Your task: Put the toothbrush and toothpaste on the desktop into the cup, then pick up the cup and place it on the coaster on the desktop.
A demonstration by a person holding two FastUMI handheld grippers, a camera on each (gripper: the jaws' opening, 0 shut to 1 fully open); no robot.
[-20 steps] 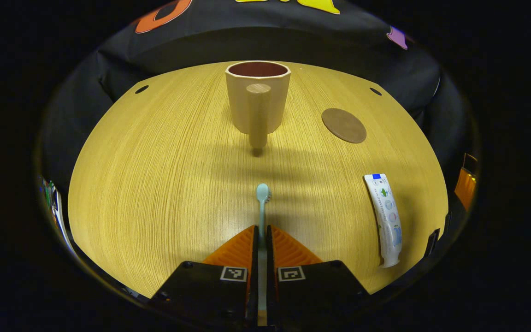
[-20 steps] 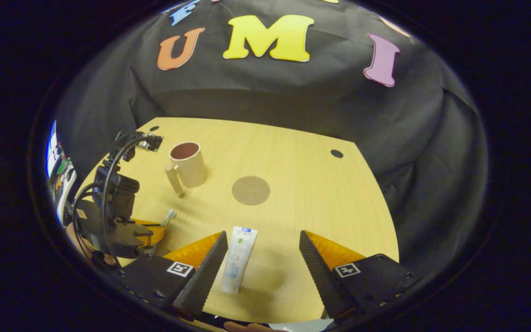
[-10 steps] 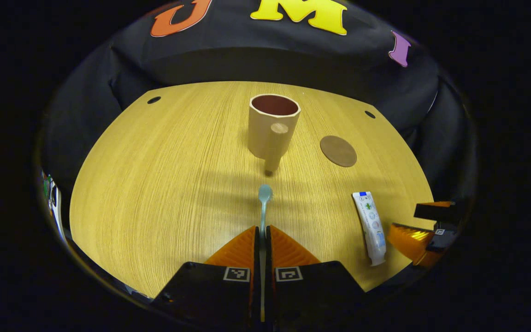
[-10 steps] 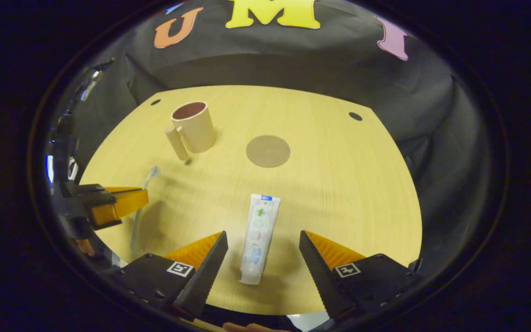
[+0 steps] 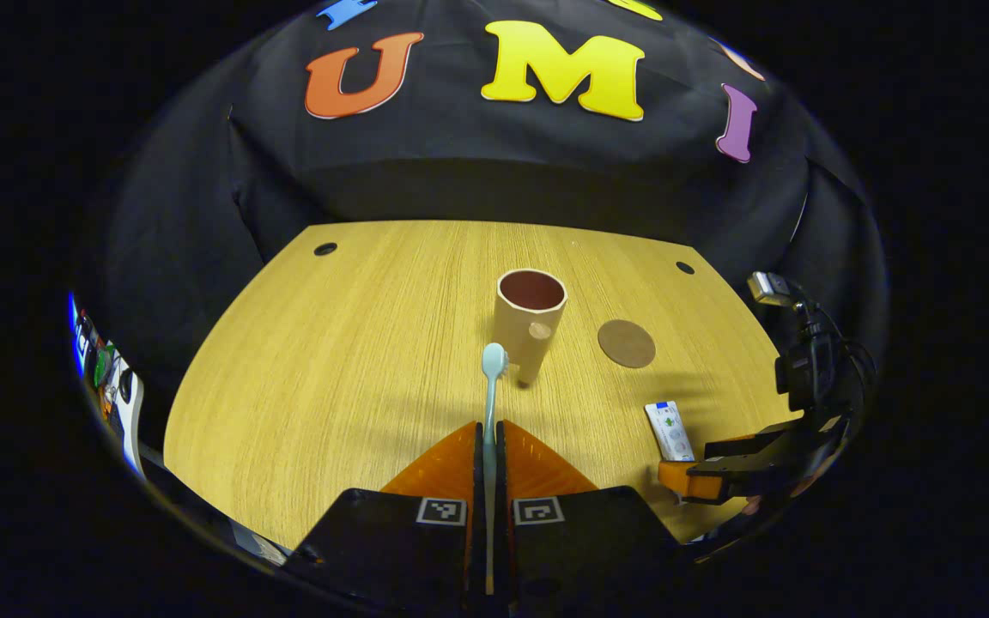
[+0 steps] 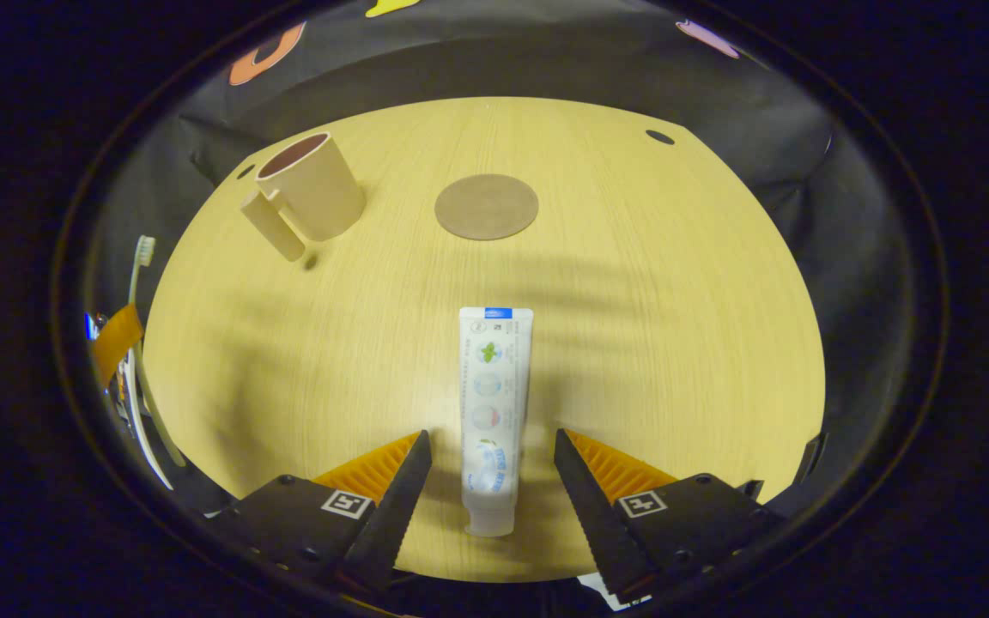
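Between the right tongs (image 6: 493, 459): toothpaste (image 6: 492, 403) flat on the desk (image 6: 632, 343), long axis running straight ahead along the fingers, cap end nearest; fingers spread apart, one each side, not touching.
Left tongs (image 5: 487, 446): clamped on the toothbrush (image 5: 491, 378), head forward, pointing toward the cup (image 5: 529, 322).
Cup: upright, just left of the coaster (image 5: 626, 343), apart from it.
Nearer arm: right for the toothpaste.

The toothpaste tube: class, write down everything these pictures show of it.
The toothpaste tube is white, flat and plastic-looking, with a blue band at its far end, small coloured pictures down its face and its cap nearest the camera. It lies flat on the wooden desktop, pointing lengthwise between the open jaws of the right gripper, apart from both. It stays unlifted, well short of the coaster.
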